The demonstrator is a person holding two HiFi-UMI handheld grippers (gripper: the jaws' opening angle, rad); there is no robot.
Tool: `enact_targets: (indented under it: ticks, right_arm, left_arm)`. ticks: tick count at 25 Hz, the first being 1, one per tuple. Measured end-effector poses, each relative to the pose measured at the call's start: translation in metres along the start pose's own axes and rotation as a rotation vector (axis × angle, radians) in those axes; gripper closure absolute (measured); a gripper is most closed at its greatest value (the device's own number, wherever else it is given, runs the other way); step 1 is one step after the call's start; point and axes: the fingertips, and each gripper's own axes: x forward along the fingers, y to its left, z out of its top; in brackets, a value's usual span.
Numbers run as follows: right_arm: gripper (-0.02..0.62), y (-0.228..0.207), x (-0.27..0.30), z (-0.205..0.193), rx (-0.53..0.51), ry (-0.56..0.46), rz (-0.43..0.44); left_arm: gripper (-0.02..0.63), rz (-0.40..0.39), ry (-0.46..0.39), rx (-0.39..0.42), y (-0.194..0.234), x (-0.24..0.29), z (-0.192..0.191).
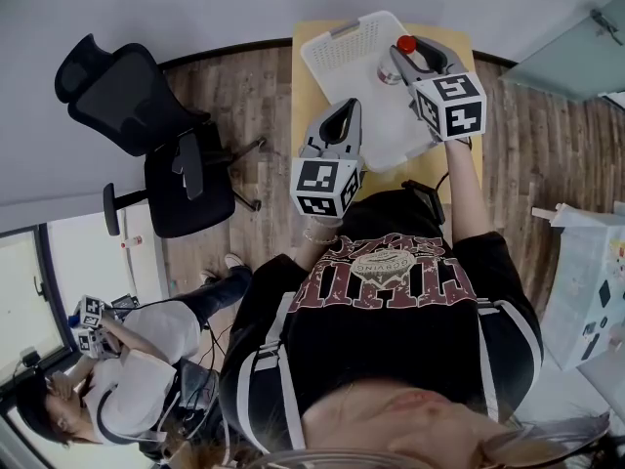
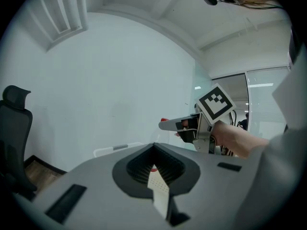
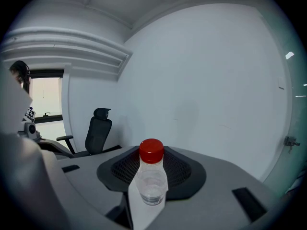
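Bottle [image 3: 152,178] with the red cap is clamped upright in the right tool [image 1: 418,53], over the white tray [image 1: 344,55] on the desk [image 1: 304,91]. Left tool [image 1: 344,115] is kept closed on nothing, by the tray's edge. Grab looks done, bottle not let go yet.

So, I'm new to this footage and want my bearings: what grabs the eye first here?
The clear bottle with a red cap stands out, clamped in the right gripper over the white tray on the small wooden table. The left gripper hangs shut and empty nearer the person, and a black office chair stands on the floor to the left.
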Motion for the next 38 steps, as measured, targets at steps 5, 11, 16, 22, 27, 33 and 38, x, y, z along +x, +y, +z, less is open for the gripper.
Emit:
enact_targets:
  ticks: [5,11,16,22,27,33,38]
  right_arm:
    - [0.433,-0.010,-0.015,0.015,-0.013,-0.032,-0.003]
    - [0.434,-0.021,-0.029,0.032,-0.020,-0.071,-0.022]
    - [0.434,-0.035,-0.049,0.051,-0.010,-0.126,-0.035]
    - [0.434,-0.054,-0.066,0.065,-0.001,-0.169,-0.081]
    - [0.434,-0.075,-0.077,0.064,0.008,-0.172,-0.130]
    - [0.434,-0.100,-0.097,0.061,0.019,-0.183,-0.187]
    - [0.434,-0.119,-0.109,0.055,0.033,-0.181,-0.225]
  left_arm:
    - [0.560,-0.005,-0.001,0.001,-0.008,0.002,-0.001]
    - [0.560,-0.012,-0.006,0.004,-0.013,0.004,-0.001]
    - [0.560,-0.017,-0.002,0.005,-0.021,0.007,-0.001]
    - [0.560,-0.024,-0.003,0.005,-0.023,0.008,-0.002]
    - [0.560,-0.031,0.000,0.005,-0.025,0.011,-0.003]
    - [0.559,-0.045,0.001,0.010,-0.035,0.014,-0.004]
    - [0.560,-0.054,0.005,0.013,-0.042,0.017,-0.005]
